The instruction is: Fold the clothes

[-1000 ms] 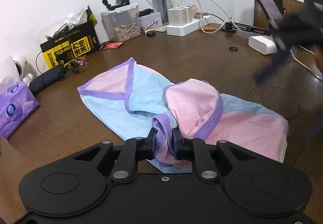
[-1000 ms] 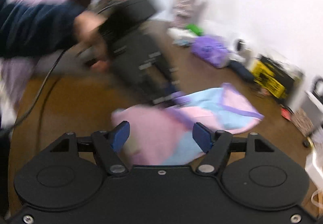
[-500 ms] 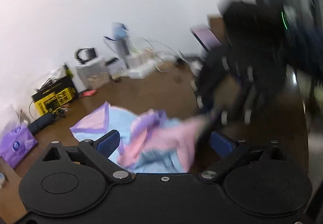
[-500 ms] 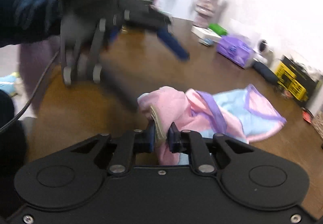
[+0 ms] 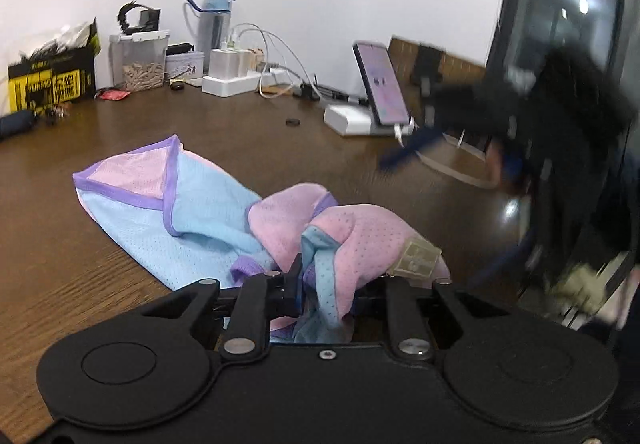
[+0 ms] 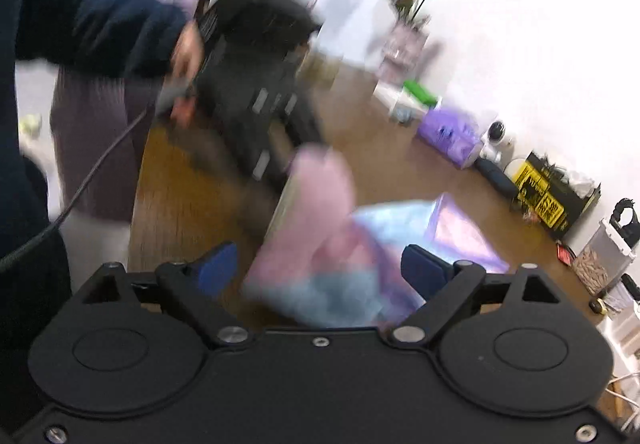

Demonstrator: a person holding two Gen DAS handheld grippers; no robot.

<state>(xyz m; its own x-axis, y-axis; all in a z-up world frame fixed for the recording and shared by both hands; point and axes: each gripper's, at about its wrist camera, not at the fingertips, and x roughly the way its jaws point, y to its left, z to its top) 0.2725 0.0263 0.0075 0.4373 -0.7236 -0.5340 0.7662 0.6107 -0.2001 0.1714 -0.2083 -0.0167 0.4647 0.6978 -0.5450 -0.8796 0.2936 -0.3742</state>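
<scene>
A small garment (image 5: 192,212) of pink and pale-blue mesh with purple binding lies crumpled on the brown worktop (image 5: 80,268). Its far-left part lies flat and open; its near-right part is bunched and lifted off the surface. The left gripper (image 5: 320,286) has its jaws clenched on this bunched near edge, with blue hem and pink mesh gathered between them and a beige label (image 5: 416,258) hanging just to the right of the grip. In the right wrist view the right gripper (image 6: 320,270) has its jaws spread wide, grasping nothing, the garment blurred beyond them; in the left wrist view it appears only as a blur at the far right.

The fabric looks thin, very light and limp: it probably offers no stiffness, drapes and slides readily over the smooth wood, and is not fragile. The bound purple edges and corners appear the firmest places to take hold, since a pinch on open mesh would likely gather several layers at once. Clutter along the far wall, including a phone (image 5: 380,84) on a stand, stands well apart from the garment.
</scene>
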